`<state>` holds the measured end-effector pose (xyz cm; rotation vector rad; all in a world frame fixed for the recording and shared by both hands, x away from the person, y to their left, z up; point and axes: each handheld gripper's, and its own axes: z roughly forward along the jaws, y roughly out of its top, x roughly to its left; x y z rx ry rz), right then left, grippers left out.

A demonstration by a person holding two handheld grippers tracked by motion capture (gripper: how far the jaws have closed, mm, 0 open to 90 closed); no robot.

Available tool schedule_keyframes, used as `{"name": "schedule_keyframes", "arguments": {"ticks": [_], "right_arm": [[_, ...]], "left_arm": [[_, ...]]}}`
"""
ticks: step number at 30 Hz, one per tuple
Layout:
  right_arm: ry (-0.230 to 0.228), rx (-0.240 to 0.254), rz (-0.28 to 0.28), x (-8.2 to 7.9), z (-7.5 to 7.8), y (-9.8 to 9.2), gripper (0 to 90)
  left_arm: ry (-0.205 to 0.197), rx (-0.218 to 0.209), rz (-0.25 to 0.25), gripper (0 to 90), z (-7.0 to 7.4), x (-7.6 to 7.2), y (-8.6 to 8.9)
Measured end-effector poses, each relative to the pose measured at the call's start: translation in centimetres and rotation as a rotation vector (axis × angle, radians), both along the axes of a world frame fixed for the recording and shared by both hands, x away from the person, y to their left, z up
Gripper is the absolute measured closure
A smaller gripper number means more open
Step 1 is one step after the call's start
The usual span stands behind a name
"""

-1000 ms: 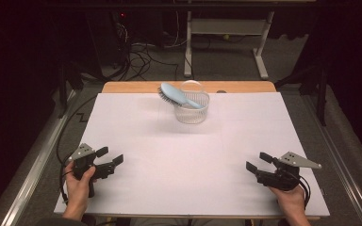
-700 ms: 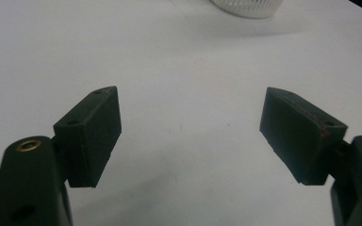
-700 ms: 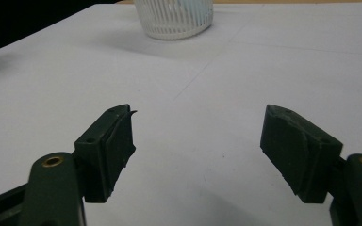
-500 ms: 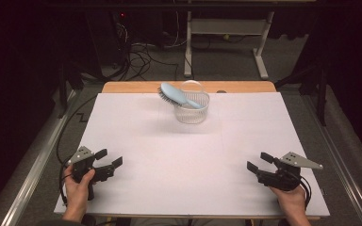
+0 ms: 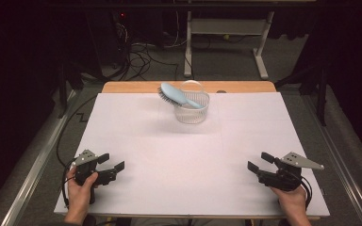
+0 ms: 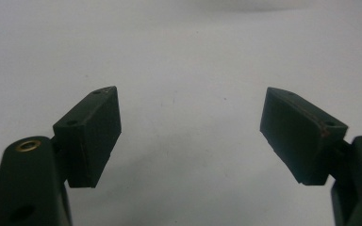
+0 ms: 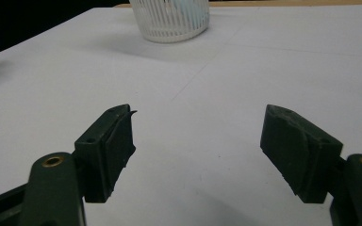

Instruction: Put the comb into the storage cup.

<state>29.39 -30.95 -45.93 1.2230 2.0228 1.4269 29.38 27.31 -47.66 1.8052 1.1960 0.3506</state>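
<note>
A light blue hairbrush [image 5: 178, 96] lies tilted across the rim of a clear ribbed basket [image 5: 192, 109] at the far middle of the white table [image 5: 188, 155]. The basket [image 7: 170, 19] also appears at the top of the right gripper view. My left gripper [image 5: 111, 164] rests near the front left corner, held by a hand, open with nothing between its jaws [image 6: 191, 136]. At the front right my right gripper [image 5: 260, 161] is likewise open and empty [image 7: 198, 150]. Both grippers are far from the basket.
A wooden strip [image 5: 136, 87] borders the table's far edge. Metal rails [image 5: 33, 169] run along both sides. Behind the table stand a white frame [image 5: 226, 33] and loose cables [image 5: 141, 52] on the dark floor.
My left gripper has shifted slightly toward the near edge. The right gripper, brush and basket have stayed put.
</note>
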Motion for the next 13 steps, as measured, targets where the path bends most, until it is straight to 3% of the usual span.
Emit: {"name": "schedule_keyframes", "arguments": {"ticks": [13], "right_arm": [[-0.006, 0.001, -0.010, -0.06, 0.05, -0.13, 26.9]], "left_arm": [[-0.001, -0.029, 0.009, 22.1, 0.04, -0.15, 0.19]]}}
